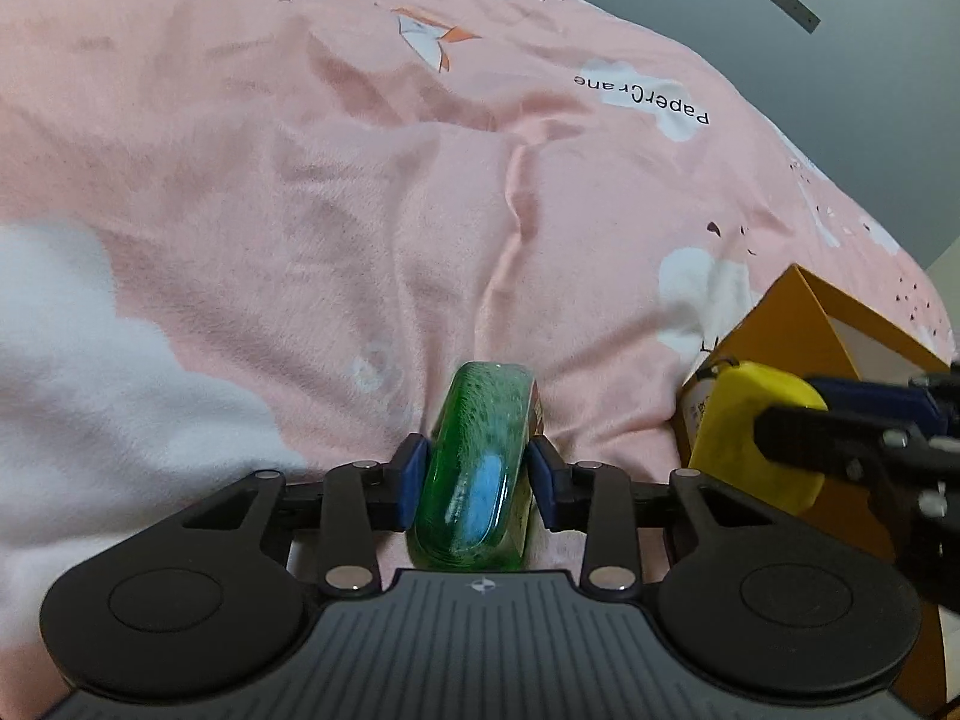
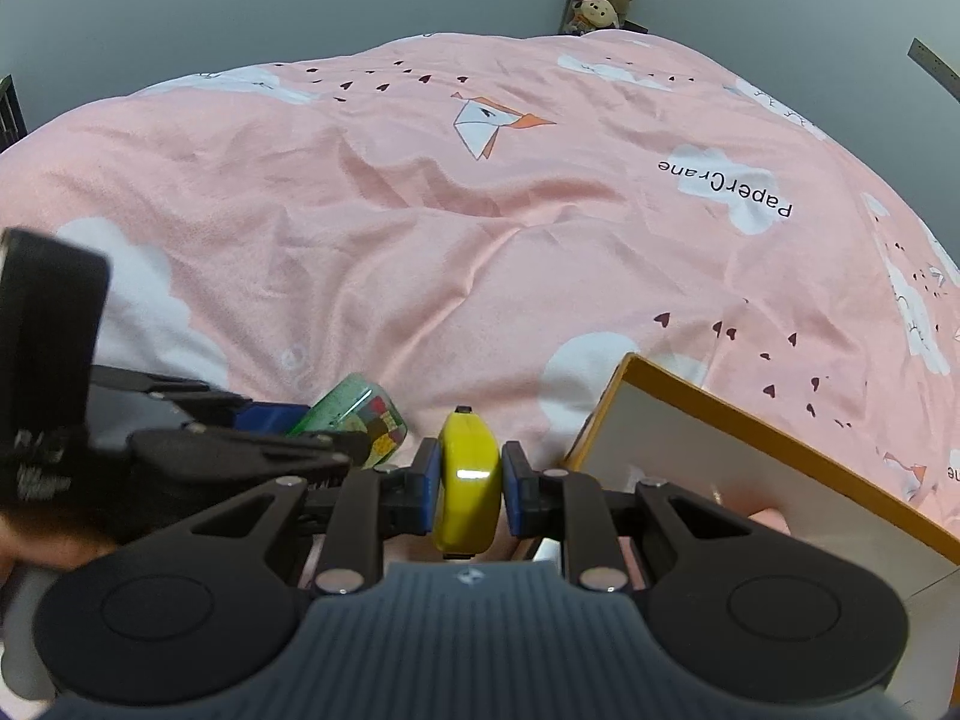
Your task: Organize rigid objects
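Lying on the pink bedspread (image 1: 360,180), a green case (image 1: 474,468) is bracketed by the left tool (image 1: 477,474), whose blue pads (image 1: 414,471) sit at its sides; whether they press it cannot be told. A yellow case (image 2: 468,480) is clamped in the right tool (image 2: 468,483), just beside an orange box (image 2: 720,402) at its right.

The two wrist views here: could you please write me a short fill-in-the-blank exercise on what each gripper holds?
1. The left gripper has a translucent ____ object between its pads.
2. The right gripper is shut on a ____ object.
3. The open box has an ____ rim.
4. Everything rests on a ____ blanket.

Missing words: green; yellow; orange; pink
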A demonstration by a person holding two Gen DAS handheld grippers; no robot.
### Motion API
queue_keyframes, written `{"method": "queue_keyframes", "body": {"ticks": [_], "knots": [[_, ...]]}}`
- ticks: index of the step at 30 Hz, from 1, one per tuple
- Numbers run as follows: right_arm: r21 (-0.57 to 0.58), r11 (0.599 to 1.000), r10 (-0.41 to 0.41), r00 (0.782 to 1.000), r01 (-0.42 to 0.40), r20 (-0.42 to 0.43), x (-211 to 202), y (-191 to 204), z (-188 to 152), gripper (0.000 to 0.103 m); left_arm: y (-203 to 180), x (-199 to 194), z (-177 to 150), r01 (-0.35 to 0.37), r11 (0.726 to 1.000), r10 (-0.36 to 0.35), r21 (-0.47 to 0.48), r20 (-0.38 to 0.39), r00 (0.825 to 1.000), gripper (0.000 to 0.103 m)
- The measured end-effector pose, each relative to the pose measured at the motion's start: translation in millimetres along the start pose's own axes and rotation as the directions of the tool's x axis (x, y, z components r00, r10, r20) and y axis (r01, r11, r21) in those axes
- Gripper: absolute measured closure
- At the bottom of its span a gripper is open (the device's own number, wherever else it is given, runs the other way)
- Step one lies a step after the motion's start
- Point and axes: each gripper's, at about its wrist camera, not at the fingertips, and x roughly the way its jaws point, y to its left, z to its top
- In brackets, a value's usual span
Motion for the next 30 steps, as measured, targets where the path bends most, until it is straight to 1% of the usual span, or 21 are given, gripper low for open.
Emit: {"method": "queue_keyframes", "body": {"ticks": [2, 4, 7, 8, 10, 17, 22, 25, 28, 30], "knots": [[0.001, 1.0, 0.0, 1.0, 0.0, -0.005, 1, 0, 0, 0.083, 2, 5, -1, 0.006, 1.0, -0.006, -0.003, -0.008, 1.0, 0.056], [0.003, 1.0, 0.0, 1.0, 0.0, -0.012, 4, 1, 1, 0.083, 3, 9, -1, 0.015, 1.0, -0.015, -0.004, -0.013, 1.0, 0.055], [0.003, 1.0, -0.003, 1.0, 0.004, -0.015, 5, 1, 1, 0.083, 2, 7, 0, 0.016, 1.0, -0.016, 0.004, -0.01, 1.0, 0.06], [0.004, 1.0, -0.005, 1.0, 0.005, -0.015, 5, 2, 1, 0.083, 0, 4, 0, 0.011, 1.0, -0.011, 0.014, -0.007, 1.0, 0.064], [0.009, 1.0, -0.007, 1.0, 0.008, -0.013, 4, 1, 1, 0.083, -4, -2, -2, 0.002, 0.999, -0.002, 0.033, 0.004, 1.0, 0.069], [0.019, 1.0, -0.008, 1.0, 0.008, 0.01, -7, 0, -4, 0.083, -19, -30, -10, -0.023, 0.998, 0.019, 0.065, 0.067, 0.998, 0.07], [0.029, 1.0, -0.01, 0.998, 0.008, 0.068, -28, -1, -6, 0.083, -32, -61, -12, -0.026, 0.996, 0.014, 0.086, 0.129, 0.992, 0.07], [0.036, 0.999, -0.015, 0.994, 0.011, 0.11, -46, -3, -6, 0.083, -40, -81, -10, -0.023, 0.997, 0.011, 0.071, 0.166, 0.986, 0.07], [0.051, 0.999, -0.028, 0.987, 0.02, 0.155, -66, -7, -7, 0.083, -52, -102, -8, -0.006, 0.997, -0.011, 0.079, 0.217, 0.976, 0.07], [0.062, 0.998, -0.04, 0.982, 0.029, 0.185, -81, -12, -8, 0.083, -61, -116, -4, 0.02, 0.996, -0.041, 0.087, 0.242, 0.969, 0.07]]}}
